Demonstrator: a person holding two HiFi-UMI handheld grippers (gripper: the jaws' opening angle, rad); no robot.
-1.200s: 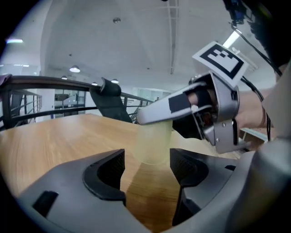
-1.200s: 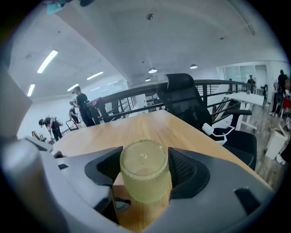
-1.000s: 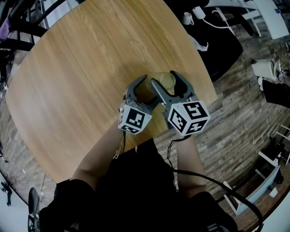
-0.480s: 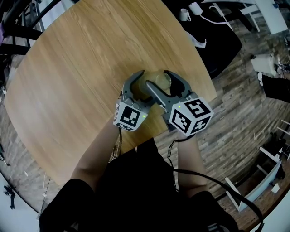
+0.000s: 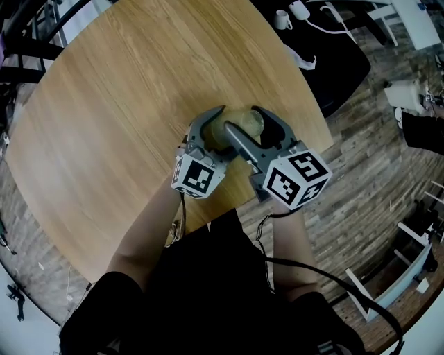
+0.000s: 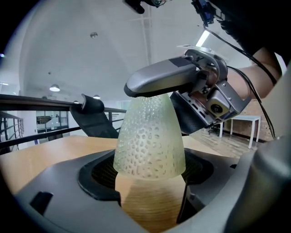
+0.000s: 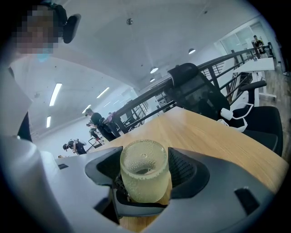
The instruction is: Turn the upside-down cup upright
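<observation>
A pale green, dimpled, see-through cup [image 5: 248, 123] stands upside down, wide mouth down, over the round wooden table [image 5: 125, 104]. My right gripper [image 5: 243, 118] is shut on the cup [image 7: 144, 175] near its closed end, with a pad against each side. One right finger [image 6: 163, 79] lies across the cup's top [image 6: 150, 141]. My left gripper [image 5: 225, 119] comes in from the left. Its jaws are opening around the cup's wide lower part, and its pads stand clear of the cup. Whether the rim rests on the wood is unclear.
The table's near right edge [image 5: 316, 132] is close to both grippers. A black office chair [image 5: 340, 69] and white items [image 5: 286, 21] sit beyond it over plank flooring. Railings and distant people [image 7: 95, 120] stand far behind the table.
The left gripper's jaws have spread wider around the cup. Both grippers have rolled a little while staying at the same spot on the table.
</observation>
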